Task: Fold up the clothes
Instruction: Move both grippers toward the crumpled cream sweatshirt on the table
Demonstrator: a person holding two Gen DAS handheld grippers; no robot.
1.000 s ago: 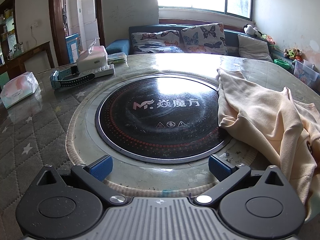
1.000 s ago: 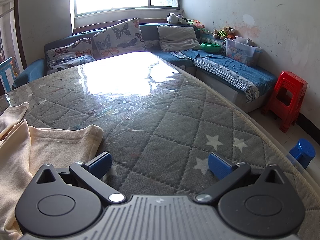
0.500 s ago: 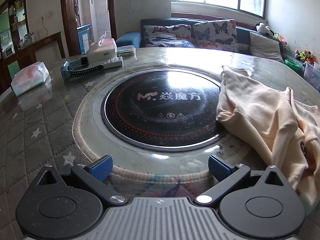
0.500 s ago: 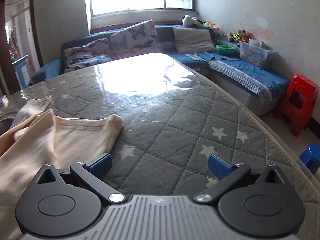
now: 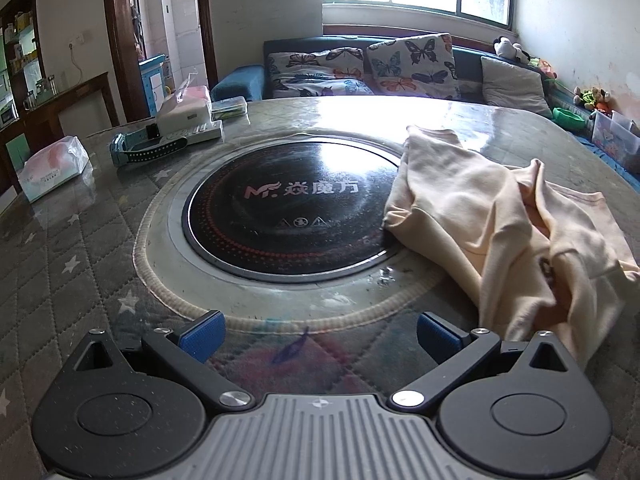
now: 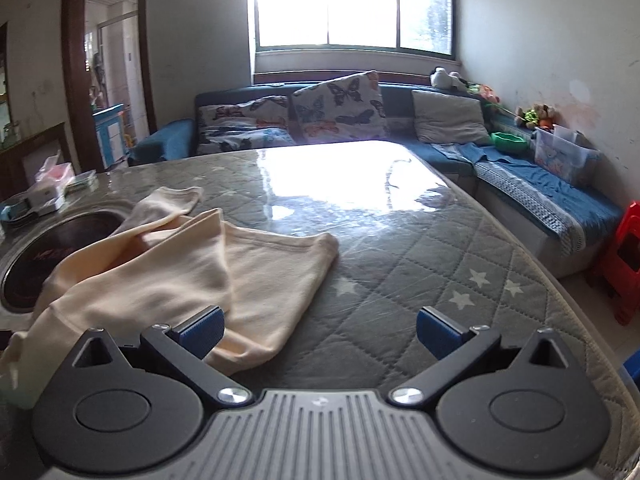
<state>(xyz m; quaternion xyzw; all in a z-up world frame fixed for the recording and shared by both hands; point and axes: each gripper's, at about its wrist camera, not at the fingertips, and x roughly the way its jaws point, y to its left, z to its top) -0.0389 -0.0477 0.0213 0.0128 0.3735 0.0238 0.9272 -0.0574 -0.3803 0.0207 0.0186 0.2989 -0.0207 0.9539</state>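
Cream garment [image 5: 496,224] crumpled on table [image 6: 400,264], both grippers empty

A home living room is shown: beyond the tongs a sofa [image 6: 400,120] with butterfly cushions [image 5: 412,66] is seen under a window [image 6: 352,4].

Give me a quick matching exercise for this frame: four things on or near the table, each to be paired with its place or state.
Things:
1. cream garment
2. tissue pack
3. red stool
4. left claw

Places or states:
A. on the floor beside the sofa
B. open, holding nothing
C. crumpled, one edge lying over the black round hotplate
D. at the table's far left edge

Pairs: 1-C, 2-D, 3-A, 4-B
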